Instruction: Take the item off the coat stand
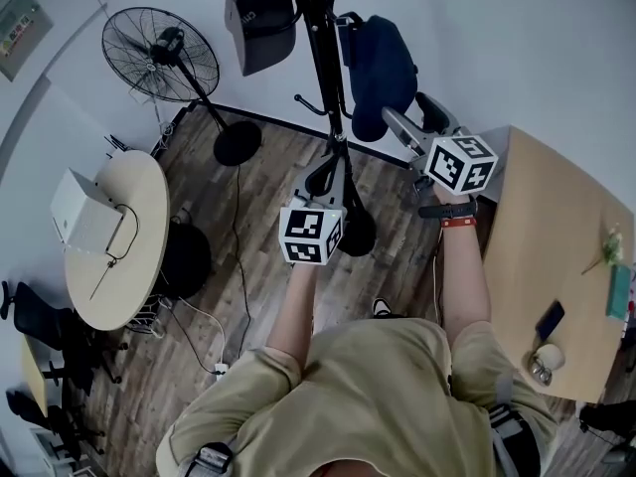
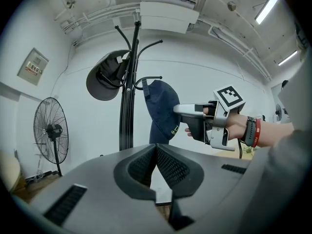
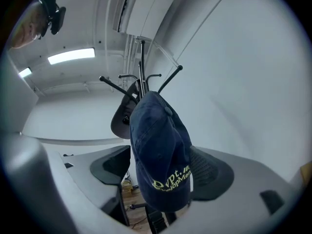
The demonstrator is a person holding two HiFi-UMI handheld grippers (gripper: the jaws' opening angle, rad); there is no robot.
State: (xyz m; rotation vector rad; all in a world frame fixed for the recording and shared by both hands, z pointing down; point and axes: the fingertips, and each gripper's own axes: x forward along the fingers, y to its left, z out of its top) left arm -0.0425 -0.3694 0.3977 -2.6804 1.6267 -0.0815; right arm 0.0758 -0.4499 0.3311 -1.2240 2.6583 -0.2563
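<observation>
A navy cap point(image 3: 158, 145) with yellow-green lettering hangs from a hook of the black coat stand point(image 1: 320, 58). My right gripper point(image 3: 161, 168) is open, its pads point(image 3: 113, 165) standing either side of the cap's lower part; the left pad shows a gap to the cloth. In the head view the right gripper point(image 1: 405, 117) reaches level to the navy cap point(image 1: 378, 63). A second, dark cap point(image 1: 260, 23) hangs on the stand's far side. My left gripper point(image 2: 155, 149) is shut and empty, pointing level at the stand pole point(image 2: 127, 116), with the navy cap point(image 2: 161, 108) beyond.
A standing fan point(image 1: 159, 53) is left of the stand. A round table point(image 1: 134, 266) with a white box point(image 1: 84, 212) sits at the left. A wooden table point(image 1: 556, 237) with a phone point(image 1: 550, 318) is at the right. Cables cross the wooden floor.
</observation>
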